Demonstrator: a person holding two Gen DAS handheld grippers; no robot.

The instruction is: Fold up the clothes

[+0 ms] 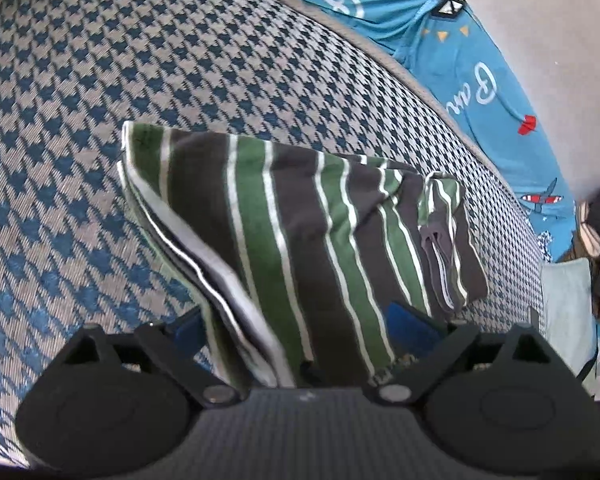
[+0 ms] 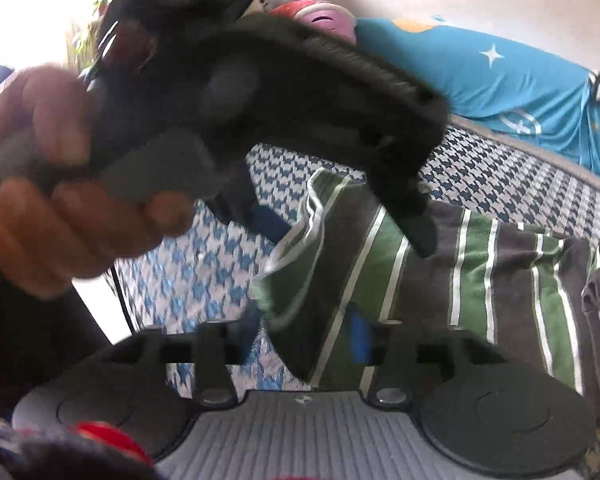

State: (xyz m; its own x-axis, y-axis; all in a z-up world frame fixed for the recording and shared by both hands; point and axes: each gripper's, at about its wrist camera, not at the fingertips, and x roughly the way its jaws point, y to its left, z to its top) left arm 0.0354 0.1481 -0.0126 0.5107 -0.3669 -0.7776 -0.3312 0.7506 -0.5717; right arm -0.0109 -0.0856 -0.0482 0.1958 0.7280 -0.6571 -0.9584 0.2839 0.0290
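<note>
Pinching the striped shirt's [image 1: 300,240] near hem at 6 o'clock, left gripper [image 1: 300,332] and right gripper [image 2: 304,336] lift it off the houndstooth cover [image 1: 80,120], where crowded jaws risk tugging the fold askew or dropping a layer.
</note>
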